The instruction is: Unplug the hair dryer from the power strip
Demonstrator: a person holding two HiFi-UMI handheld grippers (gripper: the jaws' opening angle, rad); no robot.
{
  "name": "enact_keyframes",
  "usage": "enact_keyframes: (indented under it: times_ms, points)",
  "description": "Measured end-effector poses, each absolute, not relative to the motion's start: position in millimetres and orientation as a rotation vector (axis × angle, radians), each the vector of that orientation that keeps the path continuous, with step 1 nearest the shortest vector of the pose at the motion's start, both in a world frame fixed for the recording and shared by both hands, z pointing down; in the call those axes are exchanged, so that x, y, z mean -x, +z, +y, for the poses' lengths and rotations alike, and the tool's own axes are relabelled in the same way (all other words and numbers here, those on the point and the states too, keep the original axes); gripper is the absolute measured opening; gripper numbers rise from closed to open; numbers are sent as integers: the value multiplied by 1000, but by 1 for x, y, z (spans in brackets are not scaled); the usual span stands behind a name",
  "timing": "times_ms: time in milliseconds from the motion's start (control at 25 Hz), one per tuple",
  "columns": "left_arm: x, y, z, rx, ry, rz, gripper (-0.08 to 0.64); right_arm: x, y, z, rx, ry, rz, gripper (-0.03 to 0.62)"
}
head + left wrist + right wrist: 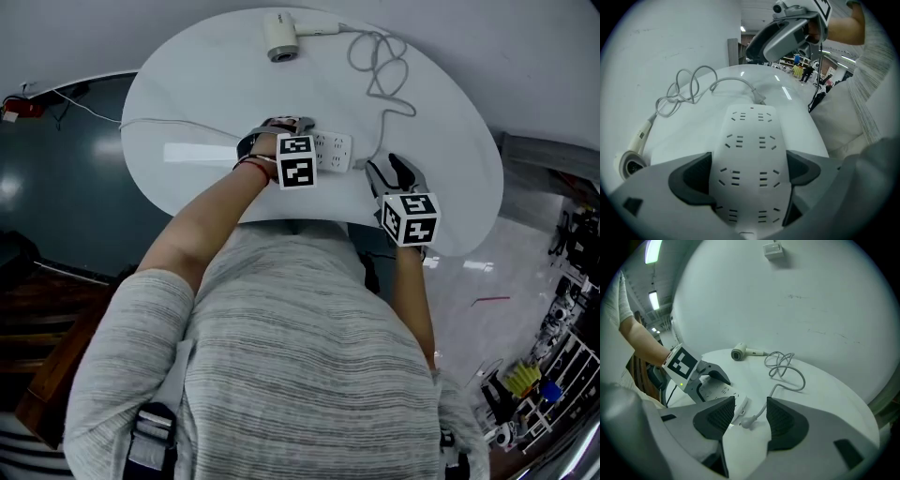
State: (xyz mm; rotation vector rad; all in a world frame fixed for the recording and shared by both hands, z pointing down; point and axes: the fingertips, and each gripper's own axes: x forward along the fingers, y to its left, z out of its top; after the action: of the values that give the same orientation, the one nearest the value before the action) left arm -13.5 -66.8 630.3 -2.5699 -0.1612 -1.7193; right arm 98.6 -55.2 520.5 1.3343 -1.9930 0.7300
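Note:
A white power strip [750, 131] lies on the white oval table [197, 84], and my left gripper [750, 171] is shut on its sides, pressing it down. The hair dryer's grey plug [746, 422] lies loose on the table just off the strip's end, out of every socket. My right gripper [749, 412] hovers above the plug, open, with nothing between its pads. The plug's cord [785, 366] runs back in loops to the white hair dryer [281, 37] at the table's far edge. From the head view, the left gripper [284, 129] sits on the strip [333, 150] and the right gripper [394, 173] is beside it.
The strip's own thin white cable [169, 123] runs left off the table. A pale wall [797, 296] stands close behind the table. Dark floor lies to the left and cluttered shelves [553, 366] to the right. The person's torso is against the near table edge.

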Motion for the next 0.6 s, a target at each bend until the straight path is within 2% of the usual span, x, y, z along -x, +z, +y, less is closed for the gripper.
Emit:
enact_keyframes:
  times_ms: [600]
  points:
    - [7,599,-63,2580,-1328,-82,469,-77,476,-52,-1421,692,-2227,212]
